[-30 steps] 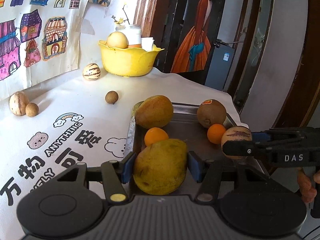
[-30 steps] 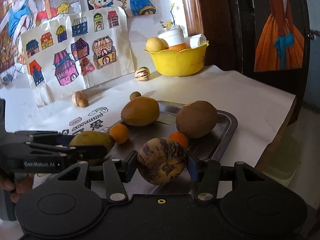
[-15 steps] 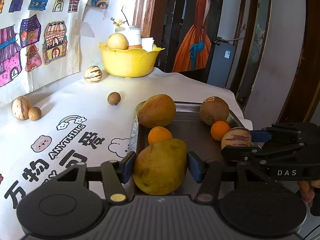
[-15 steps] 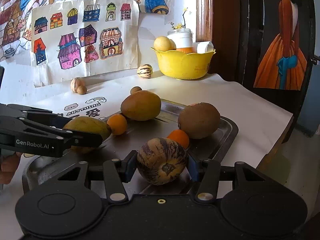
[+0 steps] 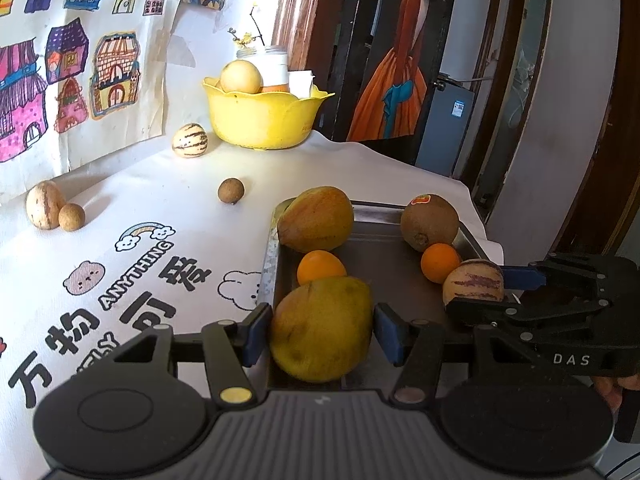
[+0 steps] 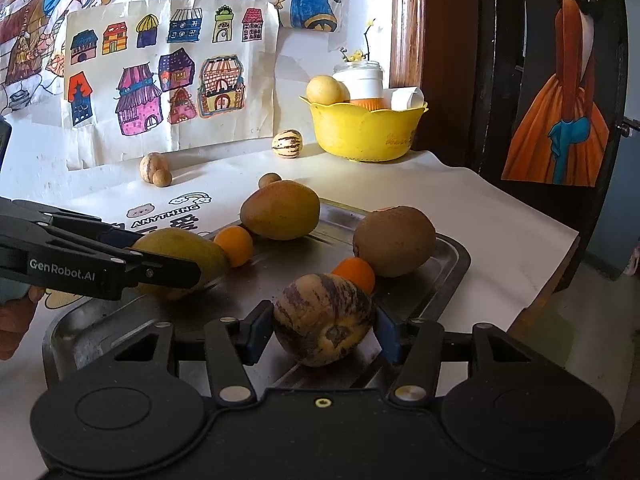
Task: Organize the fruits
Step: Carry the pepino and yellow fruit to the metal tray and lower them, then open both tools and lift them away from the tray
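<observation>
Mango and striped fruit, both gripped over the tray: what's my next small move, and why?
Probably lower both and open. The left tool holds the mango and the right tool holds the striped fruit low over bare tray, beside fruit already sorted there.

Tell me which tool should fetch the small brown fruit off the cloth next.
Left, probably: the small brown fruit lies on its side of the tray. But left tool grips a mango; right tool a striped melon.
</observation>
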Demonstrator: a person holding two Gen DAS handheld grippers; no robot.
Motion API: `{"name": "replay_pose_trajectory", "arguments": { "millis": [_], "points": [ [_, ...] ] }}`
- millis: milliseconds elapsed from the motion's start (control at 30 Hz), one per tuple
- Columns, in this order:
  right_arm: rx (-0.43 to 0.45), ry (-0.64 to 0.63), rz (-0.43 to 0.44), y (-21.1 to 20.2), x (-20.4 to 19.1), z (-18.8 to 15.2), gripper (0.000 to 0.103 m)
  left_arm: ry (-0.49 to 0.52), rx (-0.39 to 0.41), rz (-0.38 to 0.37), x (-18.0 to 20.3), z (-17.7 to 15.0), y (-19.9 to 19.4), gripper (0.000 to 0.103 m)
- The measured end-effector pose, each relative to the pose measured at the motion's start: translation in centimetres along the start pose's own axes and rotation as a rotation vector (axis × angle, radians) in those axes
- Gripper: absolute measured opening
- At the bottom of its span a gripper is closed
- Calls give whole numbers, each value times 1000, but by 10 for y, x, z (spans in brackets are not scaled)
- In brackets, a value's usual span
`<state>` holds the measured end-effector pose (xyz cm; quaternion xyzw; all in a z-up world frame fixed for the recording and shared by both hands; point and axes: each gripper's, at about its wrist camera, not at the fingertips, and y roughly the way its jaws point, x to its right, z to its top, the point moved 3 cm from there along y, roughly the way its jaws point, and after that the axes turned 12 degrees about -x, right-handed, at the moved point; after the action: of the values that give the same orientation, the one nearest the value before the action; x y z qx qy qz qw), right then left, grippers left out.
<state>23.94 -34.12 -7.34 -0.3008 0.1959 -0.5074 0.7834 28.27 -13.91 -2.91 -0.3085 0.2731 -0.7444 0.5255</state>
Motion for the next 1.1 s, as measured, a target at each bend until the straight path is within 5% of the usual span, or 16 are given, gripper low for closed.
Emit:
{"name": "replay_pose_trajectory", "arguments": {
  "millis": [533, 800, 1100],
  "points": [
    [25, 9, 3, -43, -14, -13, 85, -93, 63, 17, -11, -14, -42, 102],
    [12, 33, 20, -65, -31, -25, 102, -114, 53, 41, -22, -31, -62, 103],
    [-93, 60, 44, -83, -55, -43, 102, -97, 7, 86, -44, -61, -79, 103]
  ]
}}
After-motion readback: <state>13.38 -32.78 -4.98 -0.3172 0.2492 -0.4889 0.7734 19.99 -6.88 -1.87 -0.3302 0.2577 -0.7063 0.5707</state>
